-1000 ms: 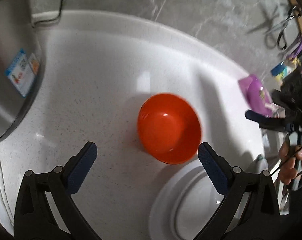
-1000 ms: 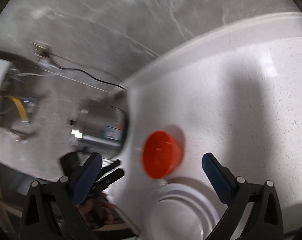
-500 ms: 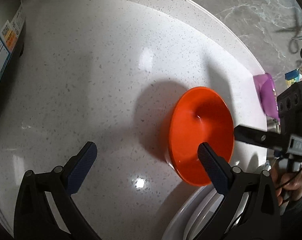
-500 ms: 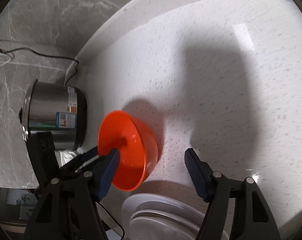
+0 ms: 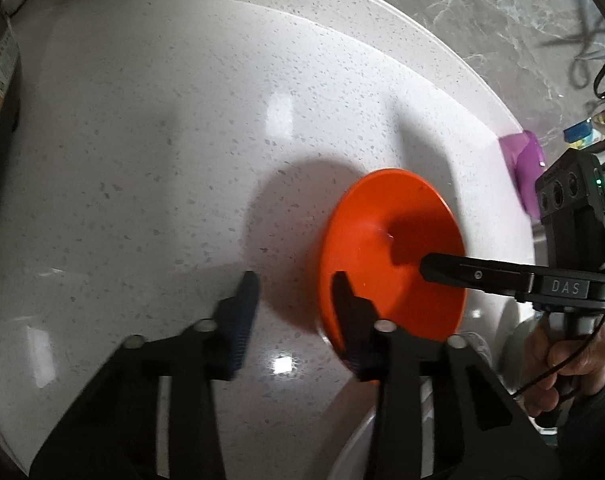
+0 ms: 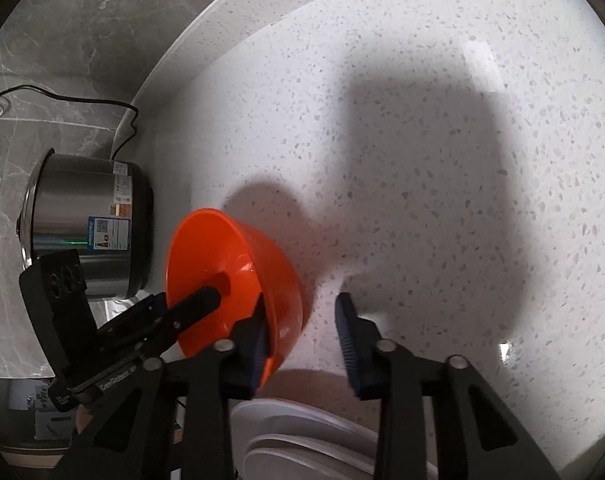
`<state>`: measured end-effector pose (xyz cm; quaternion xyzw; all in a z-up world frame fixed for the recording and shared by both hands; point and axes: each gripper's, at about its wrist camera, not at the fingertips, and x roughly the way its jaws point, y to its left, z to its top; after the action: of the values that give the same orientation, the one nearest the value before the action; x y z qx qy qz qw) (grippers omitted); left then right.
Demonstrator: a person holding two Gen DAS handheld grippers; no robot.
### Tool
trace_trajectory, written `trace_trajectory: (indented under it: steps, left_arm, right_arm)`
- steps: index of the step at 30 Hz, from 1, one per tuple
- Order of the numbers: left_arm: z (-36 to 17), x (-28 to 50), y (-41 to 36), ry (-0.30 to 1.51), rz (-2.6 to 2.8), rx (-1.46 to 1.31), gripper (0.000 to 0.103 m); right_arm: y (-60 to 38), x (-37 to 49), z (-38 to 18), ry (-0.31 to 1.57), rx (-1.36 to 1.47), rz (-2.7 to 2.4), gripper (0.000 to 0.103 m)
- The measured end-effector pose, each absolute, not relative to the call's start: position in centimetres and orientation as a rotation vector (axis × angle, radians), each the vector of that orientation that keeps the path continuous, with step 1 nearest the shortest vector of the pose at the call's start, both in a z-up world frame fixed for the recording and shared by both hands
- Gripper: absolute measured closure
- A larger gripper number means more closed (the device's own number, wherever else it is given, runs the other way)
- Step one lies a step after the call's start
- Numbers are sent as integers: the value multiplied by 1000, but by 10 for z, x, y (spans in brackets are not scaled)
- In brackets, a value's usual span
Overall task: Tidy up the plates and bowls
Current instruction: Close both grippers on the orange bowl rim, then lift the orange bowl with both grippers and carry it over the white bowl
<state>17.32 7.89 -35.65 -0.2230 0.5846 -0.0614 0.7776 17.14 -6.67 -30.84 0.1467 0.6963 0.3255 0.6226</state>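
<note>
An orange bowl [image 5: 394, 252] sits tilted on the white speckled counter, also in the right wrist view [image 6: 230, 276]. My left gripper [image 5: 294, 308] is half closed around the bowl's left rim, one finger inside, one outside, with a gap still showing. My right gripper [image 6: 302, 340] is likewise half closed around the bowl's right rim, its left finger inside the bowl. The right gripper's finger reaches into the bowl from the right in the left wrist view [image 5: 474, 276]. White stacked plates [image 6: 302, 436] lie just below the bowl.
A steel rice cooker [image 6: 90, 224] with a black cord stands left of the bowl against the grey marble wall. A purple object [image 5: 526, 168] and small clutter sit at the counter's right end. The counter's back ledge [image 5: 342, 16] runs behind.
Both grippers have narrowed from wide open and closed in on opposite rims of the bowl. The bowl has tipped up from lying flat.
</note>
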Motion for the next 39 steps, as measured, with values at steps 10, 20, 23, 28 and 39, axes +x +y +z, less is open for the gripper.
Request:
trace_trajectory:
  steps: [10,20,23,28,39]
  left_arm:
    - [-353,168,73,1259,-153,-483,87]
    - [-323,173,57,1224,-179,-473,87]
    - [-309,169,48,1210,-210,-481,87]
    - [-283,155,22,1191,-279,-475,87]
    - [-239,108,-77,1184,-434,-433,87]
  right_arm:
    - [-58,169,-301,1585,321,746,88]
    - [-72,166,-282,1550,364,718,88]
    - [-83,165,-272,1528,383,704,88]
    - [-115,154,-249,1491,421,682,88]
    - [-217,96,-202,1401,449,600,88]
